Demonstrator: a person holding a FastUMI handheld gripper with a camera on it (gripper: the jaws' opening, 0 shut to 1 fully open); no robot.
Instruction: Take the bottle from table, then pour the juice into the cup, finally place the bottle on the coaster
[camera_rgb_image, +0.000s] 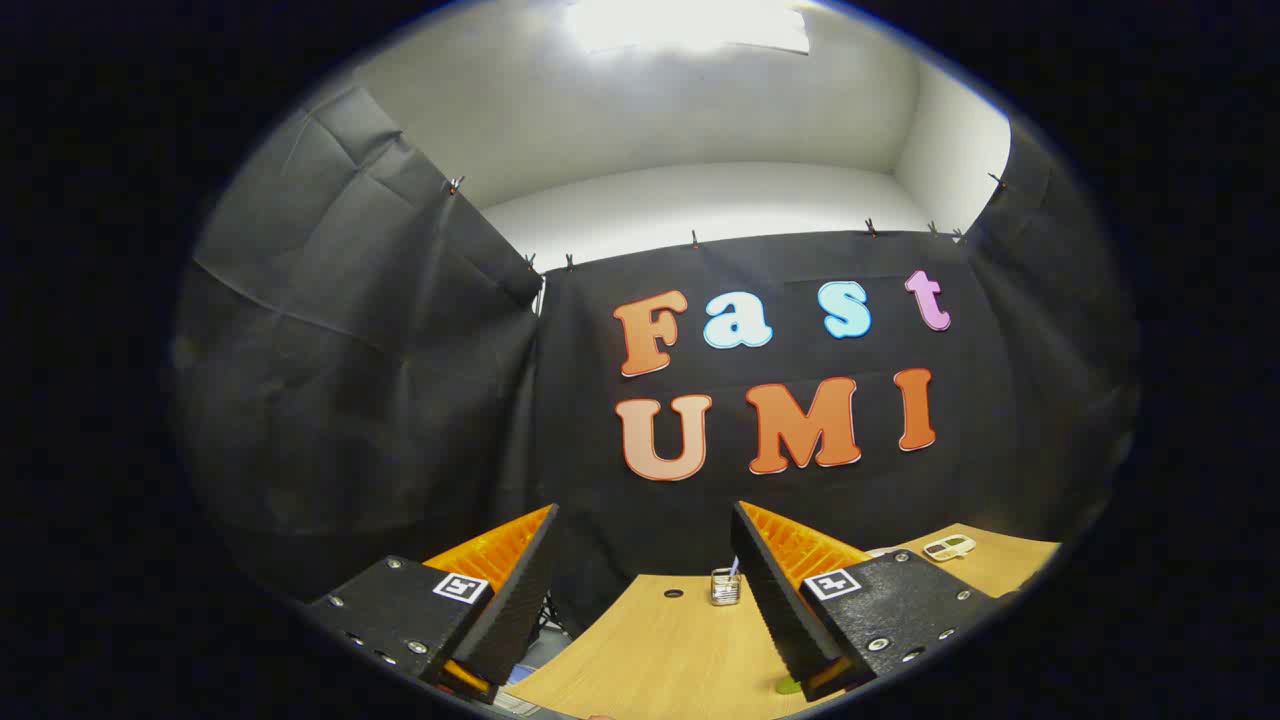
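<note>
The tool (640, 600) is sitting nearest the camera, its two fingers (520, 590) standing wide apart and holding nothing, with only bare wood showing in the gap between them. It is pointing high, toward the booth's black wall rather than down at the work. Below and ahead of the fingers the wooden worktop (650, 650) is stretching away to its far edge. Near that far edge, just beyond the gap, a small mesh pen holder (725, 587) is standing beside a dark cable hole (673, 593). At the worktop's far right corner a small pale device (948, 547) is lying flat. By the tip of the right finger a sliver of something green (788, 685) is peeking out; I cannot tell what it is. Judging from this, the task is looking barely begun: the bottle, cup and coaster are not where I can place them, and taking, pouring and setting down all remain.
</note>
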